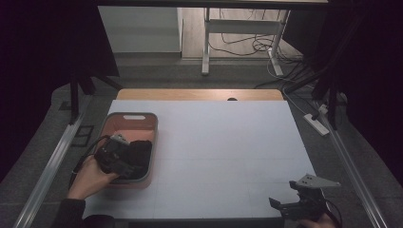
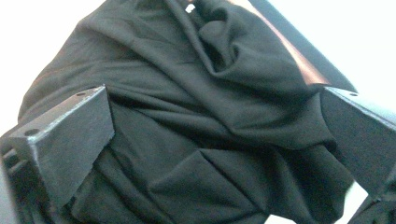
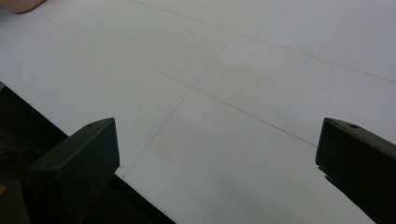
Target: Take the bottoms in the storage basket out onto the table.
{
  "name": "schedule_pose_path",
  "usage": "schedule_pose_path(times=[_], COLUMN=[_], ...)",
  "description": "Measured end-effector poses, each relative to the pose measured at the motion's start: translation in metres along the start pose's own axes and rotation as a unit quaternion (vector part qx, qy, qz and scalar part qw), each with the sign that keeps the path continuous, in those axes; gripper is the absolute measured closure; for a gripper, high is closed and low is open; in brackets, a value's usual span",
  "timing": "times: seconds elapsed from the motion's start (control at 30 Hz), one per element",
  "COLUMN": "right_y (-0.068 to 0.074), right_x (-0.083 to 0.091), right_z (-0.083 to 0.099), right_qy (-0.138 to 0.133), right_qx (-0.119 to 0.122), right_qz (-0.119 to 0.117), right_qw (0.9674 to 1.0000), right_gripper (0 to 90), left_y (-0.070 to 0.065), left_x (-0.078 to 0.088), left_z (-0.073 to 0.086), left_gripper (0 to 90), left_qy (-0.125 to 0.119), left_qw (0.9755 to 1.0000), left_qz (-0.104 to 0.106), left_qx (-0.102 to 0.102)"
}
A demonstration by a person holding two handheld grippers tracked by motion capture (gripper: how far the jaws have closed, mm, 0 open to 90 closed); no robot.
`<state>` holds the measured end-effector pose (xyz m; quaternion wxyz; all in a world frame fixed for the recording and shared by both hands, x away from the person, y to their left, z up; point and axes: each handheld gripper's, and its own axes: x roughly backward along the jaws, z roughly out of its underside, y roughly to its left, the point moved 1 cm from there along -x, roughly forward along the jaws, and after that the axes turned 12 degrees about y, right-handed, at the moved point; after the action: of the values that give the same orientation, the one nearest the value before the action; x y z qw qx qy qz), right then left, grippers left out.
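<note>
**Left claw over the cloth in the basket**

While I watch from the high view, my left claw (image 1: 124, 159) sits inside the pink basket (image 1: 150, 124) at the left side of the worktop (image 1: 223, 152), right over the black cloth (image 1: 140, 151) bundled in the near half of it. From the left claw's own camera, the cloth (image 2: 210, 126) lies crumpled in thick folds, and the two jaws stand wide apart on either side of it, the fabric bulging up between them. I cannot tell whether the jaw tips touch the fabric or hang just above it. A strip of the basket's rim (image 2: 299, 60) shows past the cloth at upper right. The hand (image 1: 90, 178) holding this claw rests at the basket's near left corner.

My right claw (image 1: 285, 205) is well apart from all that, at the near right edge of the worktop, with its grey three-cornered plate (image 1: 316, 181) on top. Its camera looks across bare white surface (image 3: 261, 70) marked with thin lines; its jaws are spread wide with nothing between them, just over the front edge.
</note>
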<state>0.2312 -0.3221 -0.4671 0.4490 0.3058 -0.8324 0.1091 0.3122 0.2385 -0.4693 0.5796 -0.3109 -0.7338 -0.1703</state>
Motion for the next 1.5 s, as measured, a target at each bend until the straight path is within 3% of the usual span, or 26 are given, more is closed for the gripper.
schedule_pose_path(times=[0.2, 0.4, 0.57, 0.63, 0.8, 1.03, 1.1, 1.37, 1.5], right_y=[0.0, 0.0, 0.0, 0.001, 0.001, 0.002, 0.002, 0.004, 0.005], right_x=[0.0, 0.0, 0.0, 0.0, 0.0, 0.0, 0.0, -0.001, -0.001], right_z=[0.0, 0.0, 0.0, 0.0, 0.0, 0.0, 0.0, 0.0, 0.0], right_qy=[0.0, 0.0, 0.001, 0.001, 0.001, 0.002, 0.002, 0.007, 0.008], right_qx=[0.001, 0.001, 0.002, 0.002, 0.003, 0.01, 0.011, 0.021, 0.026], right_qz=[0.0, -0.001, -0.001, -0.001, -0.002, -0.002, -0.001, 0.002, 0.003], right_qw=[1.0, 1.0, 1.0, 1.0, 1.0, 1.0, 0.9999, 0.9998, 0.9996], right_gripper=[0.0, 0.0, 0.0, 0.0, 0.0, 0.0, 0.0, 0.0, 0.0], left_y=[0.01, 0.022, 0.027, 0.032, 0.039, 0.044, 0.046, 0.043, 0.041], left_x=[-0.006, -0.021, -0.029, -0.037, -0.045, -0.056, -0.058, -0.061, -0.056], left_z=[-0.006, -0.013, -0.019, -0.02, -0.019, -0.021, -0.022, -0.022, -0.022], left_gripper=[0.0, 0.0, 0.0, 0.0, 0.0, 0.0, 0.0, 1.3, 14.6], left_qy=[0.021, 0.066, 0.075, 0.09, 0.102, 0.138, 0.137, 0.134, 0.127], left_qw=[0.9998, 0.9978, 0.9972, 0.9959, 0.9947, 0.99, 0.99, 0.9899, 0.9907], left_qz=[-0.006, -0.007, 0.0, -0.002, -0.006, -0.021, -0.013, -0.015, -0.016], left_qx=[0.001, -0.003, -0.008, -0.002, 0.009, 0.021, 0.03, 0.045, 0.046])
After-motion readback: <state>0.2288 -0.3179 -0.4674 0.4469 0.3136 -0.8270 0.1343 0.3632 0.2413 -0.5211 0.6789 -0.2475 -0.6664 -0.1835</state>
